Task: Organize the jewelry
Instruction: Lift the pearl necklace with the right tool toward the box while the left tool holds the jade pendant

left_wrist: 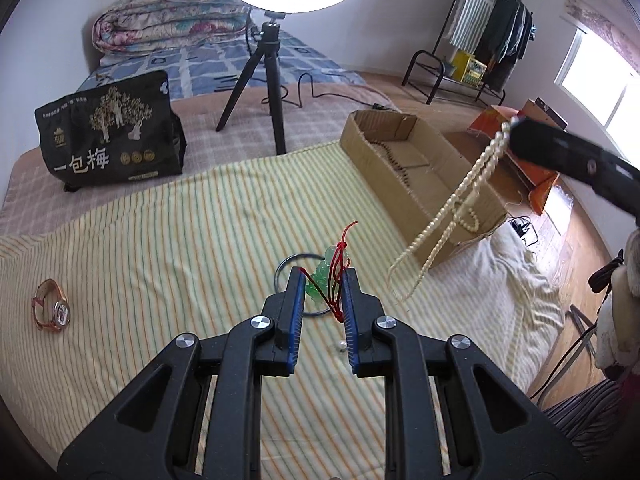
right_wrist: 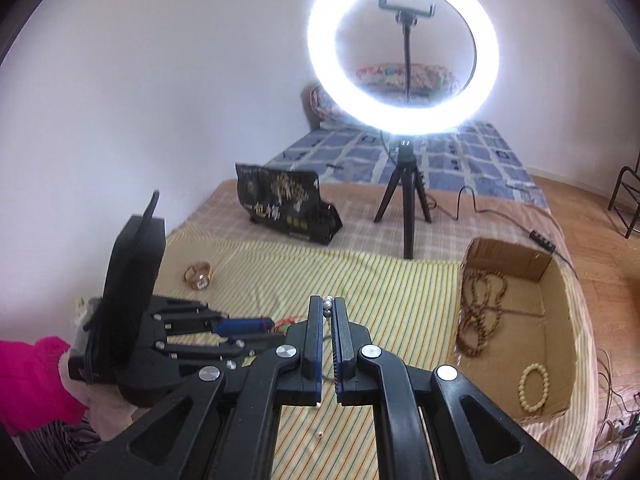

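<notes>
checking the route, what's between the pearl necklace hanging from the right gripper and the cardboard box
Nothing: in the left wrist view the pearl necklace dangles from the right gripper beside the cardboard box, with only bare striped cloth below.

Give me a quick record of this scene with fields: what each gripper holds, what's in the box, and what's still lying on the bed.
left gripper: shut on green bead piece with red cord
right gripper: shut on pearl necklace, hanging in a long loop
cardboard box: brown bead strand, cream bead bracelet
striped cloth: wristwatch, dark ring
</notes>
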